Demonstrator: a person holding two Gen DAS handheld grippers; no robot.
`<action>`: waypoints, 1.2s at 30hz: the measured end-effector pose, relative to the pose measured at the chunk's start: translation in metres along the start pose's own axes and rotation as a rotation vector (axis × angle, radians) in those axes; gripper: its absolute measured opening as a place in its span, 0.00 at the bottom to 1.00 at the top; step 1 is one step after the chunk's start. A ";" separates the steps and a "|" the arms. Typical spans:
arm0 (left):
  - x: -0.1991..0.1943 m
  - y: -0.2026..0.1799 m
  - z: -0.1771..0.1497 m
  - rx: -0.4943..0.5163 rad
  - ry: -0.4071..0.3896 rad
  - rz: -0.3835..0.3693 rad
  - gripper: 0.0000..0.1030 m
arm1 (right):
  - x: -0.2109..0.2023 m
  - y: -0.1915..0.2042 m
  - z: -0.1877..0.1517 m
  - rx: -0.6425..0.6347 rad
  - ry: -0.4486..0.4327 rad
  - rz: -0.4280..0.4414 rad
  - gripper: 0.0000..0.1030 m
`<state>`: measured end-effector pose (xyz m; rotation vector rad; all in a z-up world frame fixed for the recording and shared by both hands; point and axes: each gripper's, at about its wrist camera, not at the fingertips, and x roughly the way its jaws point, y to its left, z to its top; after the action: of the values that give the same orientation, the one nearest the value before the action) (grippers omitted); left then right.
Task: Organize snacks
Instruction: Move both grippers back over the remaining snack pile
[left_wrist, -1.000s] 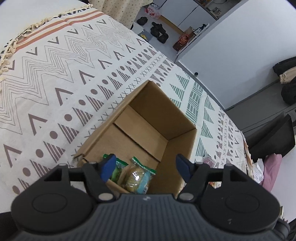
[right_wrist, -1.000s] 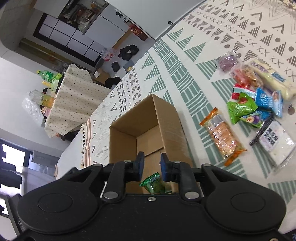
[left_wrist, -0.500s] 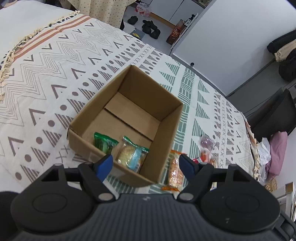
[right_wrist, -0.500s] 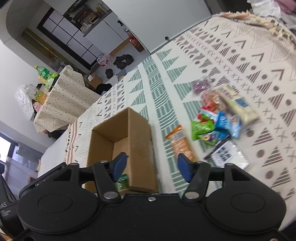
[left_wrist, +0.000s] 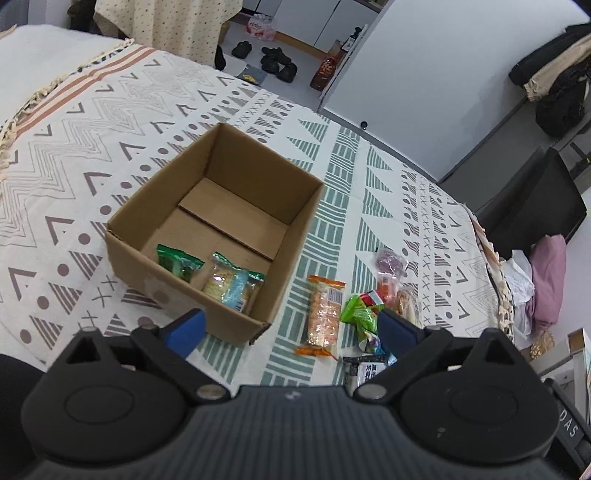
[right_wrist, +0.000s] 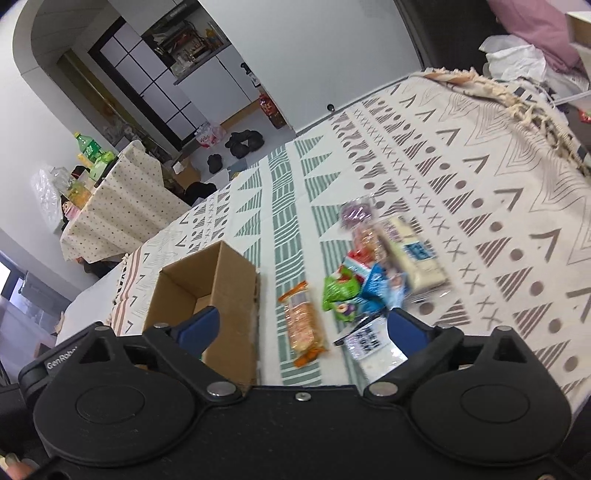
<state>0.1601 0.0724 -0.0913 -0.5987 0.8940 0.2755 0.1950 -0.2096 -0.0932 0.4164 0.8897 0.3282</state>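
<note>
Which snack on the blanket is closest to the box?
The long orange cracker packet, lying alone beside the cardboard box; the other snacks are piled farther away.

One box (left_wrist: 155, 218), two snacks (left_wrist: 179, 260) inside

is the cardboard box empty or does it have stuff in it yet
Not empty: the cardboard box holds two packets, a green snack packet and a clear cracker packet, at its near end.

A patterned cloth (left_wrist: 110, 122) with zigzags, triangles and green stripes covers the surface. Beyond the cloth's far edge, black shoes (left_wrist: 275, 61) lie on the floor beside a dotted tablecloth (right_wrist: 122, 206) carrying green bottles (right_wrist: 88, 147). Pink fabric (left_wrist: 548, 273) lies off the cloth's fringed end.
</note>
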 end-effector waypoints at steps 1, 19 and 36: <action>0.000 -0.003 -0.001 0.010 -0.001 0.007 1.00 | -0.002 -0.002 0.000 -0.013 -0.002 -0.006 0.96; 0.024 -0.038 -0.026 0.083 0.075 -0.022 1.00 | -0.004 -0.061 0.008 0.022 0.009 -0.078 1.00; 0.072 -0.049 -0.043 0.120 0.112 -0.037 0.74 | 0.052 -0.064 -0.002 -0.023 0.163 -0.070 0.84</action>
<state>0.1988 0.0062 -0.1507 -0.5226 0.9994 0.1548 0.2302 -0.2425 -0.1603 0.3397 1.0558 0.3108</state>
